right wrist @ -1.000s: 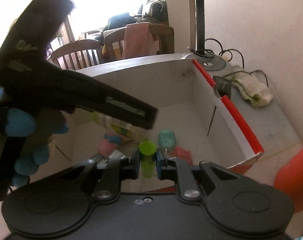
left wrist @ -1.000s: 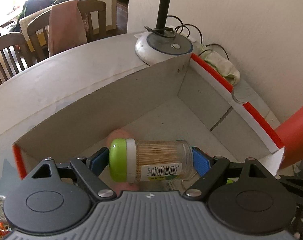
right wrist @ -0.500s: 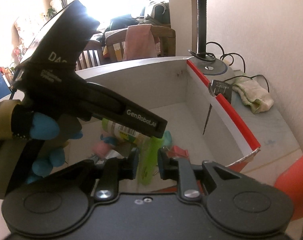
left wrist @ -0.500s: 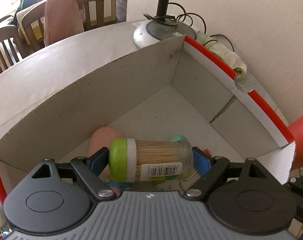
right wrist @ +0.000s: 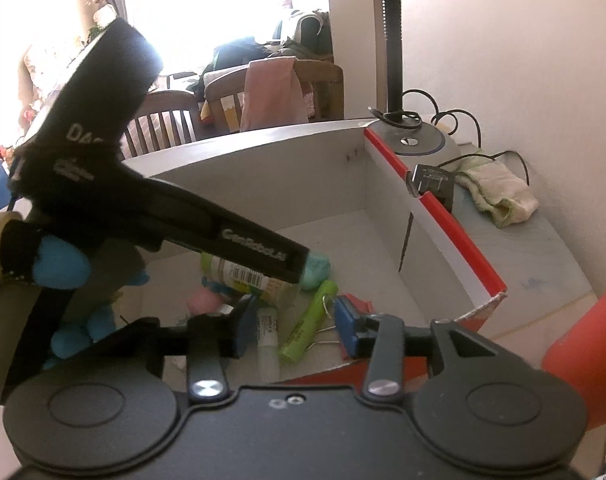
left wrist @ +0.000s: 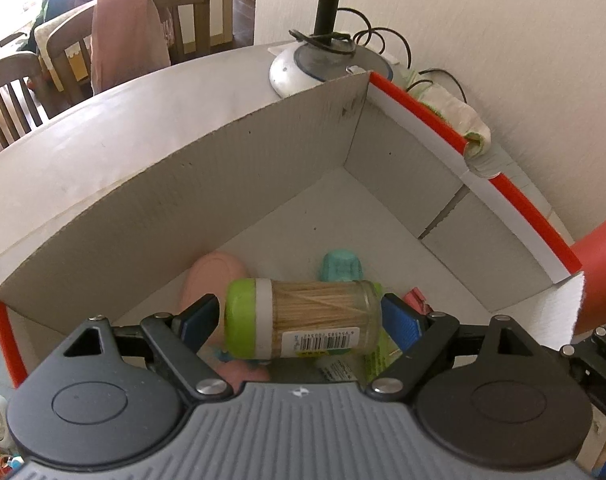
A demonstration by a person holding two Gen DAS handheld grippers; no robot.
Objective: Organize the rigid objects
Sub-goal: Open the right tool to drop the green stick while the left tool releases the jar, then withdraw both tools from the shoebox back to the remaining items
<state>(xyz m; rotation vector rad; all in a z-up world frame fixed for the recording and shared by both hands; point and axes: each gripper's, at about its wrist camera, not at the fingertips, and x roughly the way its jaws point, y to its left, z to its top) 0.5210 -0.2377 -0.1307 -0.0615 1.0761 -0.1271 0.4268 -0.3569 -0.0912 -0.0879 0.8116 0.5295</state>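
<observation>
White lettering "GenRobot.AI" runs along the black left gripper (right wrist: pixel 239 280) body, with "DA" partly visible farther up it, while the toothpick jar (left wrist: pixel 303 318) bears a barcode label whose digits are unreadable.

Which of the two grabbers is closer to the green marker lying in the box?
The right. The right gripper has just been opening, and the green marker lies on the box floor between its parted fingers. The left gripper hangs above, clamping a toothpick jar.

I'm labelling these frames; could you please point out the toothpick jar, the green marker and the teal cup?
toothpick jar (left wrist: pixel 317 310), left wrist view, glass body.
green marker (right wrist: pixel 309 320), right wrist view, mid-barrel.
teal cup (left wrist: pixel 341 266), left wrist view, ribbed side.
</observation>
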